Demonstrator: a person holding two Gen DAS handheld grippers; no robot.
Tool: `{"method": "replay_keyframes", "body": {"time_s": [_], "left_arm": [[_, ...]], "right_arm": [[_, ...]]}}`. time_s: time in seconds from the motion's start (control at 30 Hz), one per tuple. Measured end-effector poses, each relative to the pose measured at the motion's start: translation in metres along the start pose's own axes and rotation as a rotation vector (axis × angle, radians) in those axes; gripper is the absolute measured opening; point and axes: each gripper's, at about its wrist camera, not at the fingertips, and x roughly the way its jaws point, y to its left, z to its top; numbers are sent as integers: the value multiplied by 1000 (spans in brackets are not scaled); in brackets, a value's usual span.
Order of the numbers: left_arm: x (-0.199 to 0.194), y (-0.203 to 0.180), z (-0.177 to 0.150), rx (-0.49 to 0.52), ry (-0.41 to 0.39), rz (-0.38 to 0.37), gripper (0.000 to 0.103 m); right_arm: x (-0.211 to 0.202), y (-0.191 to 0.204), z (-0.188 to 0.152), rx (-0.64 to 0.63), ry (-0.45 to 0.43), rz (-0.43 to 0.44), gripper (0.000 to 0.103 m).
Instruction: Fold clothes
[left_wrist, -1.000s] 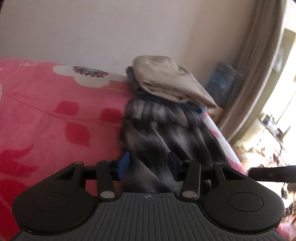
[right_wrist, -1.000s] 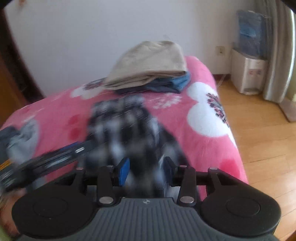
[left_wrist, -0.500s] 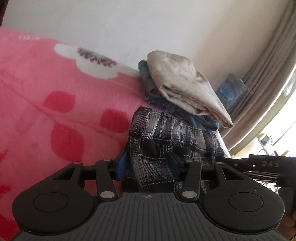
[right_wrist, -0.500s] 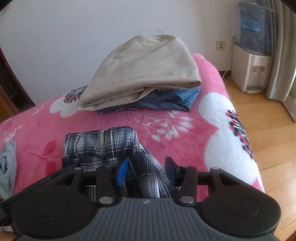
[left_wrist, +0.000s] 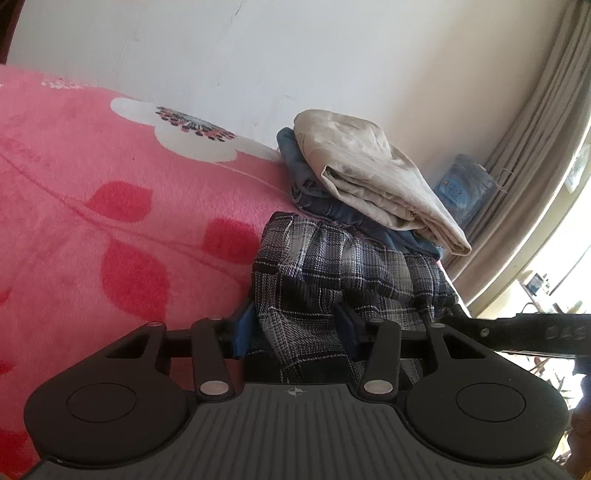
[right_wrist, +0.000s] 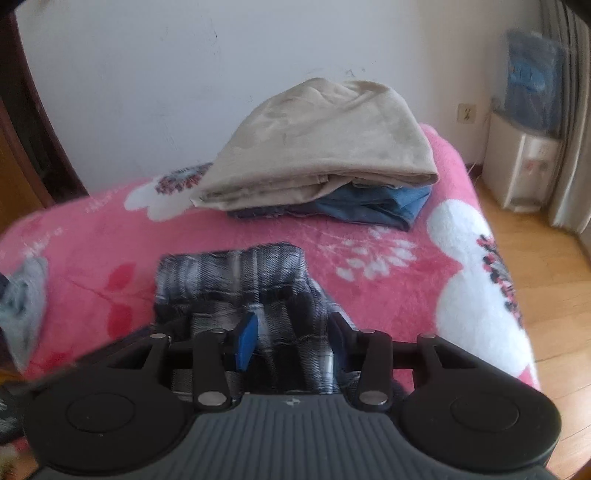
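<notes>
A black-and-white plaid garment (left_wrist: 332, 266) lies bunched on the pink flowered blanket (left_wrist: 110, 221), just in front of a folded stack. My left gripper (left_wrist: 293, 326) is shut on its near left part, cloth filling the gap between the blue pads. In the right wrist view the same plaid garment (right_wrist: 236, 273) runs between the pads of my right gripper (right_wrist: 291, 336), whose jaws are closing on it. The right gripper's black body (left_wrist: 535, 332) shows at the right edge of the left wrist view.
A folded beige cloth (right_wrist: 321, 147) sits on folded blue jeans (right_wrist: 369, 206) at the back of the bed by the wall. A pale blue cloth (right_wrist: 22, 302) lies at the left. A water dispenser (right_wrist: 524, 166), curtain and wooden floor (right_wrist: 546, 288) are on the right.
Both grippers have come down toward the stack with the plaid garment. It was stretched and blurred in motion; now it rests bunched on the blanket.
</notes>
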Motion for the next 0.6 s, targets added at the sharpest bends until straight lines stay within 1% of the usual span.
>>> {"method": "replay_keyframes", "body": {"time_s": [0.03,0.07,0.1,0.2,0.27,0.33,0.4,0.47,0.5,0.53,0.57,0.6], "left_arm": [[0,-1,0,3,-4,1,46],[-1,-1,0,3,-6,3,46],[-1,-2,0,1,-9,5,46],[-5,-2,3,-18,-16,3,45],[-6,-2,6,-35,-25,-1,45],[-4,-1,8,-50,-26,12,46],[1,1,7,-61,-5,45,46],[2,-1,4,-51,-8,59,47],[2,-2,3,-42,-10,66,47],[2,-4,2,-33,-13,72,47],[2,-6,1,-24,-16,79,47],[2,-7,1,-18,-18,83,47]], "right_arm": [[2,2,-1,-16,1,-20,25],[2,3,-2,-24,-3,-33,4],[2,5,-2,-37,-10,-48,4],[-7,11,-1,-77,-70,-89,3],[-14,10,5,-75,-110,-90,3],[-13,10,12,-86,-119,-97,3],[-1,11,15,-104,-96,-114,4],[14,12,15,-126,-60,-134,4],[21,10,14,-132,-44,-158,6],[22,7,13,-112,-32,-158,10],[23,3,12,-90,-21,-157,22],[17,-3,11,-51,-31,-164,31]]}}
